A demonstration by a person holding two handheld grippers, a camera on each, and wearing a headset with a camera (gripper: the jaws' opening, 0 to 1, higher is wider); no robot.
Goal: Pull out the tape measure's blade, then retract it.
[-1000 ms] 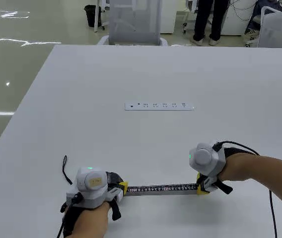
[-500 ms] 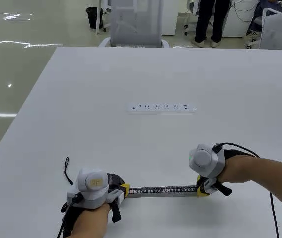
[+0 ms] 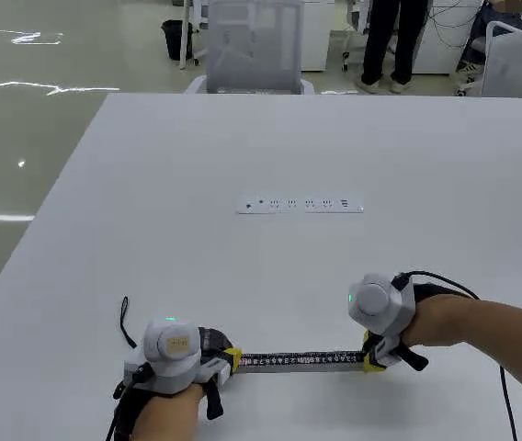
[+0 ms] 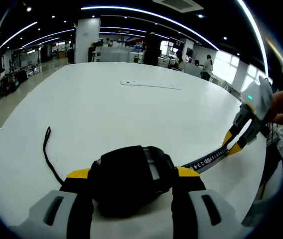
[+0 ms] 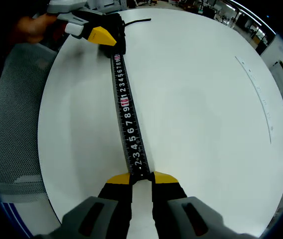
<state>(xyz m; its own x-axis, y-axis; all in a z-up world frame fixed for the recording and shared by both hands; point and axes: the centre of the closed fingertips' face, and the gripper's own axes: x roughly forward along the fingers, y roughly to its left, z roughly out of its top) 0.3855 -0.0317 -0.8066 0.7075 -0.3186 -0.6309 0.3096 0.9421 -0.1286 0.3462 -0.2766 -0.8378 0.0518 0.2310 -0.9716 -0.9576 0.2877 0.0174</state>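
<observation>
White workbench [image 3: 243, 147] is running wide and mostly bare toward an office chair [image 3: 252, 41] at its far side, people standing beyond that. Power strip [image 3: 300, 204] is lying mid-table, well apart from the work.

Black tape measure case [image 4: 131, 177] is sitting on the table near the front edge, left gripper [image 4: 131, 174] clamping it with one yellow-tipped jaw on each side. Blade [image 5: 128, 124] is lying flat along the tabletop, partway out, spanning from the case across to the right gripper [image 5: 141, 177], whose jaws are pinching together on the blade's end; the hook itself is hiding between them. Thin black lanyard [image 4: 49, 154] is trailing loose on the table beside the case.

Risks, judging from this:
- blade slipping out of the right pinch and whipping back into the case, since only narrow tips are holding it
- rounded case twisting in the left jaws under spring pull
- blade kinking if the right gripper is lifting or angling off the table line

Room: plenty of free surface ahead and further right for a longer pull; front edge is running just beside the blade, so drifting toward the person is risking an overhang
</observation>
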